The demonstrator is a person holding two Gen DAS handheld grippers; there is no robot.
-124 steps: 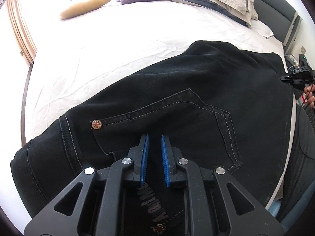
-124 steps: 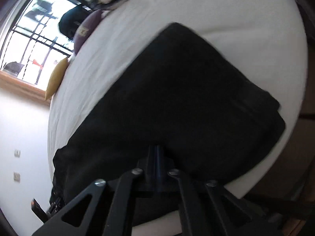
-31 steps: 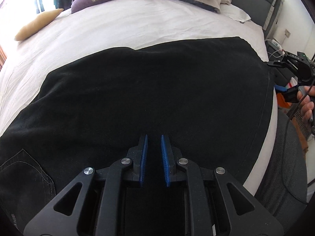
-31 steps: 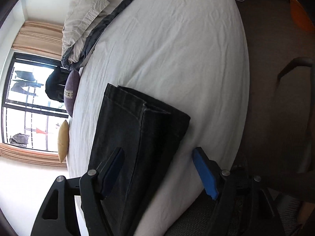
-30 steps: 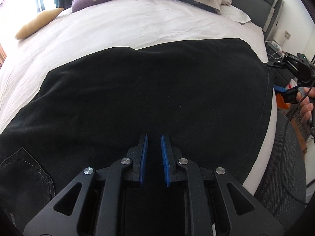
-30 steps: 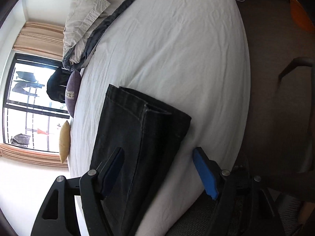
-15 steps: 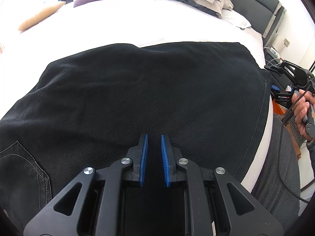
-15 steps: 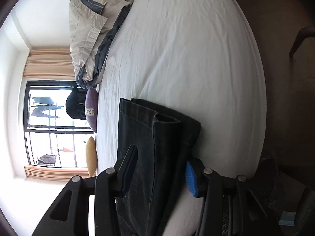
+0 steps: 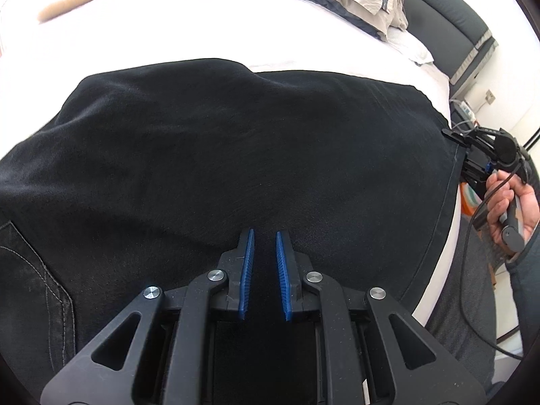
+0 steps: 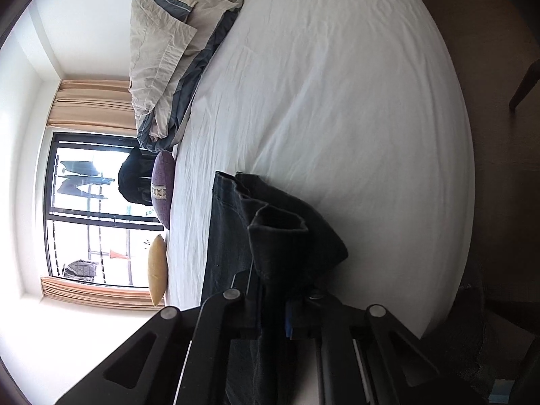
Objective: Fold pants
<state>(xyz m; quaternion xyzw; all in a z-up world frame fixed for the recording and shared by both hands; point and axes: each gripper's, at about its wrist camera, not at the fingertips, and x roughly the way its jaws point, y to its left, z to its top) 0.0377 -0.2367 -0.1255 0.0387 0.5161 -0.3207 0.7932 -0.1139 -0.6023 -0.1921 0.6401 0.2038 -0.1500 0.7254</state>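
Observation:
Black denim pants (image 9: pixel 236 155) lie spread across a white bed (image 9: pixel 202 23). My left gripper (image 9: pixel 265 236) hovers low over the middle of the pants, its blue pads a narrow gap apart with only cloth behind them. In the right wrist view the pants' hem end (image 10: pixel 280 233) is bunched and lifted between the jaws of my right gripper (image 10: pixel 273 303), which is shut on it. The right gripper also shows in the left wrist view (image 9: pixel 479 158) at the pants' far right edge, held by a hand.
Beige and grey pillows and bedding (image 10: pixel 168 50) are piled at the head of the bed. A purple cushion (image 10: pixel 162 189) and a yellow cushion (image 10: pixel 157 270) lie near the window. A dark headboard (image 9: pixel 449 33) stands at the back right. The bed edge (image 10: pixel 449 236) drops to the floor.
My right gripper went from wide open around the pants' hem end to shut on it, and the hem now bunches up. My left gripper shifted slightly over the pants.

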